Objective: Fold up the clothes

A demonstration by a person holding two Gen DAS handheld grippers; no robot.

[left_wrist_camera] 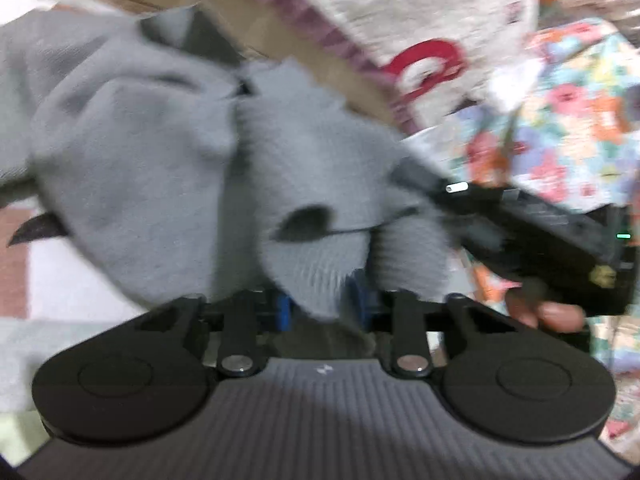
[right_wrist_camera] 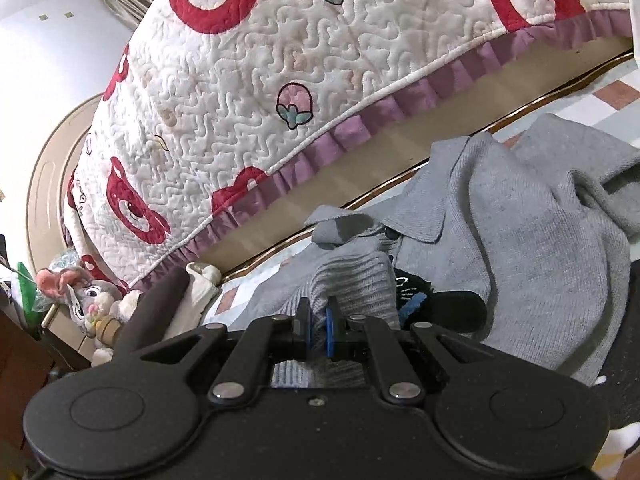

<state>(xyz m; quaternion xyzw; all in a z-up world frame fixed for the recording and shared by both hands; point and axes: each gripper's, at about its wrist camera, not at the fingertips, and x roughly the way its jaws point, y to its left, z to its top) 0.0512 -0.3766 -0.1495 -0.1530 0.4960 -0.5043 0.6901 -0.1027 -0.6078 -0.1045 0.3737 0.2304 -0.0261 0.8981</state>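
Note:
A grey knit sweater (left_wrist_camera: 152, 152) lies crumpled on the floor beside a bed, its collar (right_wrist_camera: 436, 204) turned up in the right wrist view. My left gripper (left_wrist_camera: 322, 306) has a ribbed fold of the sweater bunched between its blue pads (left_wrist_camera: 284, 310), which press on it. My right gripper (right_wrist_camera: 318, 330) is shut on another ribbed edge of the same sweater (right_wrist_camera: 520, 248). In the blurred left wrist view the right gripper's black body (left_wrist_camera: 540, 232) reaches in from the right, with a person's fingers (left_wrist_camera: 552, 316) under it.
A quilted bedspread (right_wrist_camera: 280, 60) with red bears and a purple frill hangs over the bed edge (right_wrist_camera: 340, 184) just behind the sweater. A floral fabric (left_wrist_camera: 568, 120) lies to the right. Plush toys (right_wrist_camera: 88, 296) sit at the left by the bed foot.

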